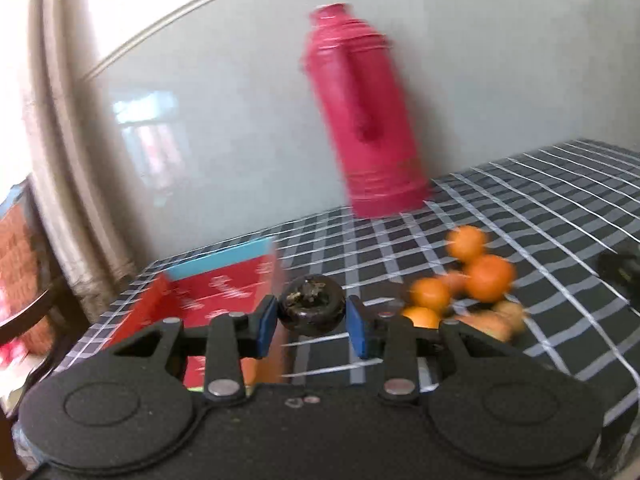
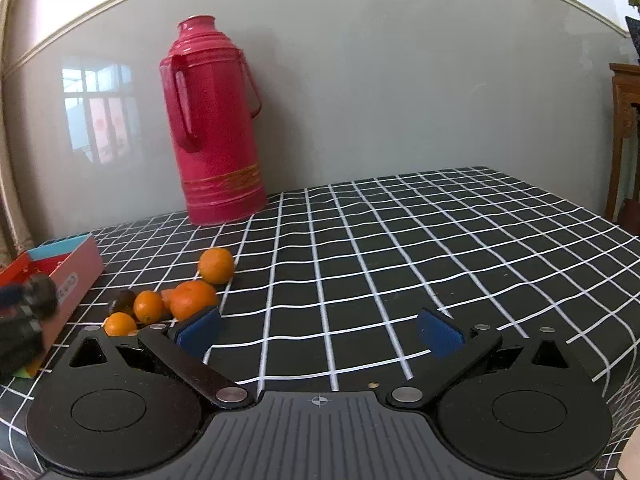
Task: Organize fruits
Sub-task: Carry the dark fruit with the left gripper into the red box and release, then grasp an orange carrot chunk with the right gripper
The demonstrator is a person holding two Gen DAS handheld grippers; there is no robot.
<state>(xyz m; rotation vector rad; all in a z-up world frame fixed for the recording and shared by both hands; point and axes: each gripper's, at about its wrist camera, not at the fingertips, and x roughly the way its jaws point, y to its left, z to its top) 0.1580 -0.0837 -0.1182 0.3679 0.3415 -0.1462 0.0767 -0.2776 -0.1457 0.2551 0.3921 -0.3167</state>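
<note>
A: Left hand-held gripper [image 1: 312, 320] fills the near field, blue pads [image 1: 267, 326] pressed against a dark round fruit [image 1: 311, 310] with a dried calyx on top. Clenched on it. Fruit sits clear of the checked cloth on the counter [image 1: 520, 216].

B: Position relative to the red box [image 1: 224, 292]?

A: Fruit is just beside the box's right wall, at rim level. Left view is motion-blurred.

B: Remaining fruit?

A: Oranges [image 2: 188, 300] clustered right of the box, on the counter; one orange [image 2: 216, 265] sits slightly apart, farther back toward the red thermos [image 2: 214, 128]. A second dark fruit [image 2: 122, 300] lies between the box and the cluster.

B: Right side?

A: Right hand-held gripper [image 2: 320, 334] released, pads spread wide, nothing between them. It hangs over bare cloth, right of the oranges and well apart from the box. Thermos stands upright behind the box, against the wall.
</note>
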